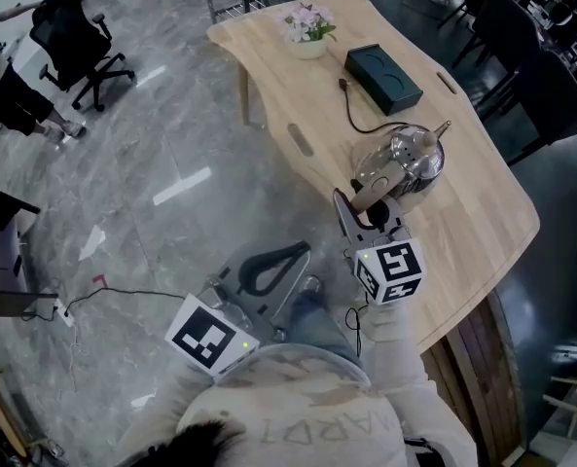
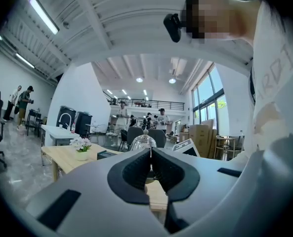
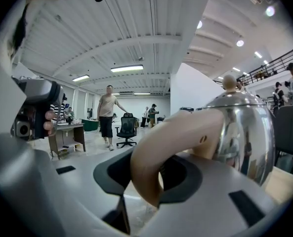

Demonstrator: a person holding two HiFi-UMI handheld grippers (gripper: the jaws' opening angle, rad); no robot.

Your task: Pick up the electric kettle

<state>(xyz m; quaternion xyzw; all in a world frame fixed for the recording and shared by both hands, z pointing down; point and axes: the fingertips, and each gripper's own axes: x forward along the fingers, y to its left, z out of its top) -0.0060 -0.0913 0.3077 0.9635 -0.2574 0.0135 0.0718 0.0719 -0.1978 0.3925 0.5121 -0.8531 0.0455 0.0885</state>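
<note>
The electric kettle [image 1: 410,159] is a shiny chrome pot with a thin spout and a beige curved handle [image 1: 372,194], over the near part of the wooden table [image 1: 298,76]. My right gripper [image 1: 362,208] is shut on that handle. In the right gripper view the handle [image 3: 156,152] sits pinched between the dark pads [image 3: 183,179], with the chrome body [image 3: 245,132] just beyond. My left gripper [image 1: 302,252] hovers over the floor left of the table, jaws shut and empty. Its own view shows the kettle [image 2: 142,143] behind the closed tips [image 2: 150,154].
A black box [image 1: 382,78] and a dark cord [image 1: 356,115] lie on the table behind the kettle, with a small flower pot [image 1: 308,29] farther back. Black office chairs [image 1: 74,42] stand on the grey floor. The table's near edge runs just right of my right gripper.
</note>
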